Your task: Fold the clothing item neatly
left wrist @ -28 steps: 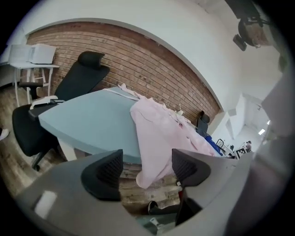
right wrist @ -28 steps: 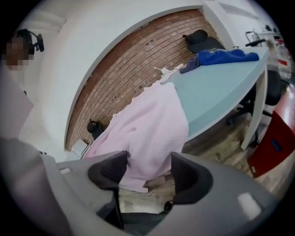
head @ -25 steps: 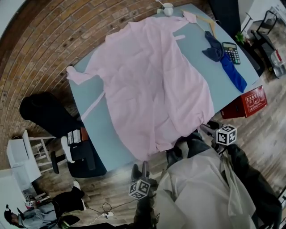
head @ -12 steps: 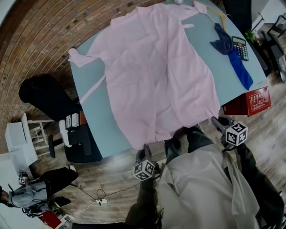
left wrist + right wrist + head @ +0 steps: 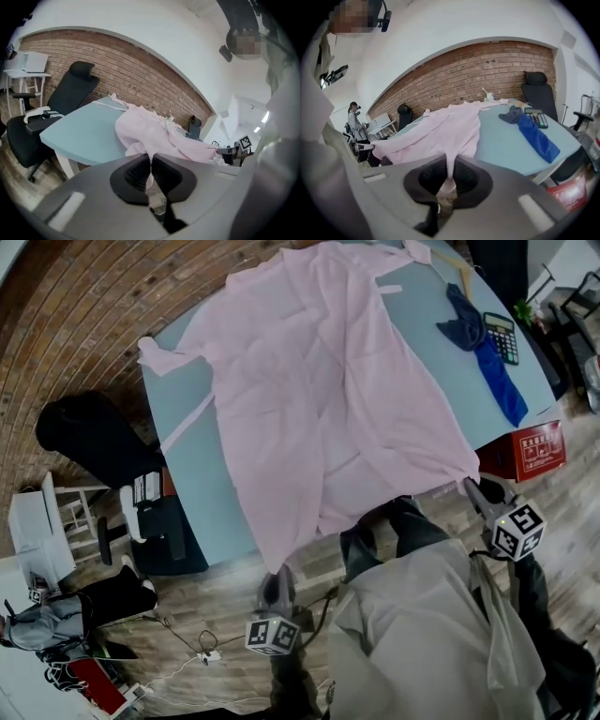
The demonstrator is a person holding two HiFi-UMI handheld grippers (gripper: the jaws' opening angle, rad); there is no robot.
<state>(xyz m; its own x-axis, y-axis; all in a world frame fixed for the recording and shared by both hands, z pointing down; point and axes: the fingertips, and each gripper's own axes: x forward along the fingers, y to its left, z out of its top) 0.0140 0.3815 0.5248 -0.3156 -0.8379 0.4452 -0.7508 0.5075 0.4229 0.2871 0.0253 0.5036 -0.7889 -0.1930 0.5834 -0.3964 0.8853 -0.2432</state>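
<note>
I am pinching the pink garment (image 5: 328, 399), which is spread on the surface (image 5: 202, 493), by its near hem corners. The left tongs (image 5: 275, 582) are clamping cloth, and the right tongs (image 5: 473, 491) have just been closing on cloth. Next, I judge, I should be carrying the hem evenly to the far end.

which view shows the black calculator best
The head view: the black calculator lies face up beside the blue cloth, keys visible from above. The right gripper view shows it small and edge-on; the left gripper view does not show it.
</note>
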